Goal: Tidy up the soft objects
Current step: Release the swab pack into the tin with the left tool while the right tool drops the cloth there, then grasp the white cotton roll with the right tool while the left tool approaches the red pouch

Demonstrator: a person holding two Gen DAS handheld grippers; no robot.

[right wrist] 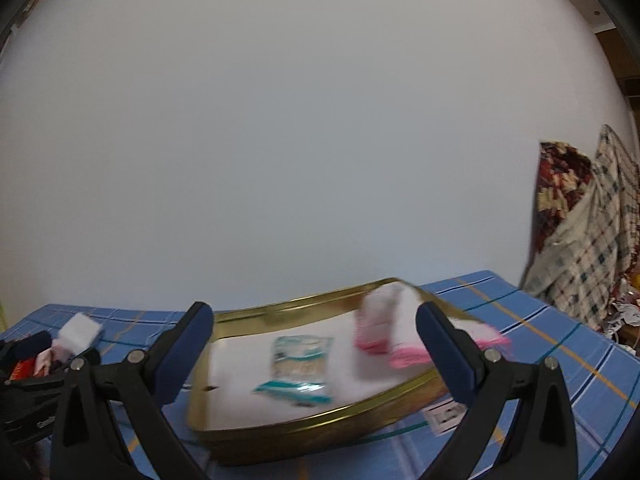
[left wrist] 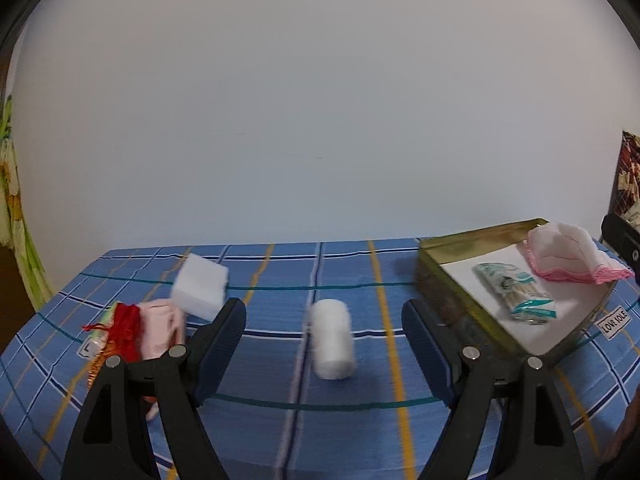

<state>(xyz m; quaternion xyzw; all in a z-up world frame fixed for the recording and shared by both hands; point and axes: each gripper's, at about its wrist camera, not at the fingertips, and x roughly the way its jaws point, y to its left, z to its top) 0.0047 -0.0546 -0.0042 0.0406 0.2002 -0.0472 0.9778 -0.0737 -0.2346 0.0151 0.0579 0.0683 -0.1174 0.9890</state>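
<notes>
Left gripper (left wrist: 324, 322) spread wide around white gauze roll (left wrist: 332, 338) on blue plaid cloth (left wrist: 280, 420), right gripper (right wrist: 314, 330) spread wide, empty, over gold tin tray (right wrist: 304, 430) holding pink-edged cloth (right wrist: 384, 324) and cotton swab packet (right wrist: 298, 364).

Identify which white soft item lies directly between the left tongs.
The white gauze roll, lying on its side; the white sponge block sits farther left.

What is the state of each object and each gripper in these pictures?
left gripper: open, empty, aimed at the roll.
right gripper: open, empty, over the tin.
white gauze roll: lying on its side on the tablecloth.
white foam block: resting tilted on the pink cloth bundle.
red pouch: beside that bundle.
gold tin tray: open, no lid.
pink-edged cloth: folded, overhanging the tray rim.
teal packet: flat in the tray.
</notes>
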